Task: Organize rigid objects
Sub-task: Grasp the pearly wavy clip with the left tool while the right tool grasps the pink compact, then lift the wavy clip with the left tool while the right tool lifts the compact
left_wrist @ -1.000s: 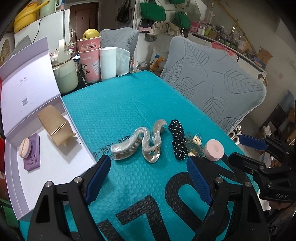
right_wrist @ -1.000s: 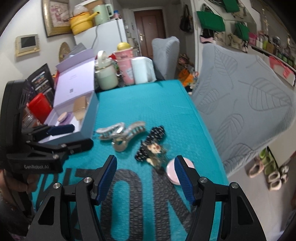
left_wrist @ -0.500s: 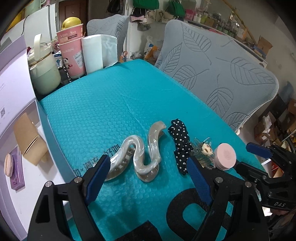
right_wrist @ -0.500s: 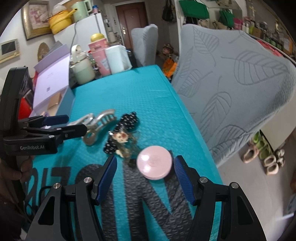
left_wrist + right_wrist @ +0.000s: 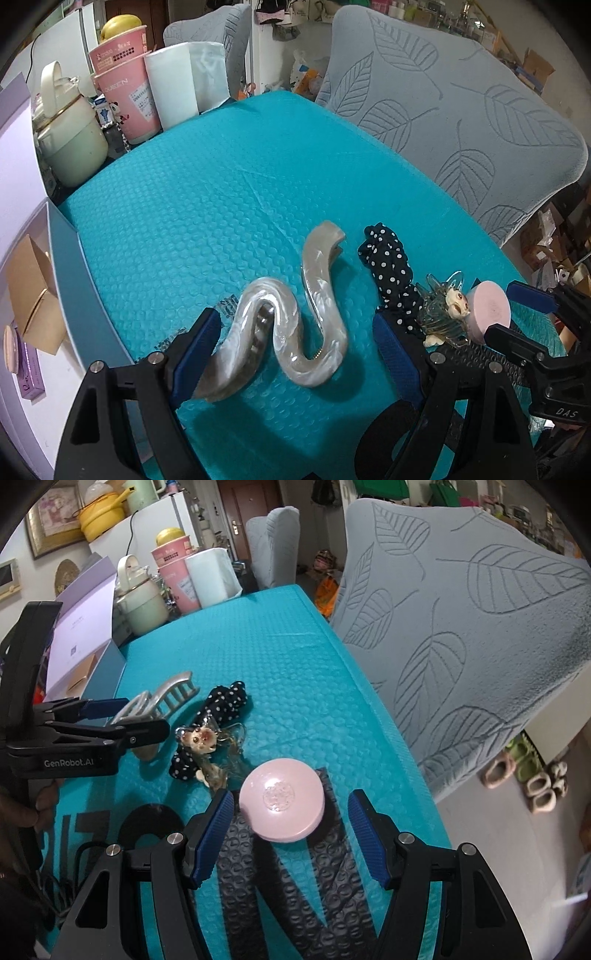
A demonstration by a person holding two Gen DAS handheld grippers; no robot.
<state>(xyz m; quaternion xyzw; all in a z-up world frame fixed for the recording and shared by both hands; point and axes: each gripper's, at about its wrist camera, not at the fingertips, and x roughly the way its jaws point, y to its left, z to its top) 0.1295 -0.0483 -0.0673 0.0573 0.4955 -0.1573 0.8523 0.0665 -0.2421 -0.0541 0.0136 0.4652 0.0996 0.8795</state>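
The pink compact (image 5: 282,799) lies on the desk (image 5: 266,657) at its near right, between the parted jaws of the right gripper (image 5: 290,829), untouched. Left of it lie a cat clip (image 5: 203,742), a dotted scrunchie (image 5: 218,709) and two pearly claw clips (image 5: 291,314), which sit between the open jaws of the left gripper (image 5: 295,350); its left pad looks close to one clip, but contact cannot be told. To grasp well, each gripper should probably centre on its thing and sink until the pads flank the sides before closing, the right one clear of the cat clip. Only the left view shows the inside of the open box (image 5: 70,258) at far left, with a tan card and a small purple item; only the right view shows the compact's embossed lid.
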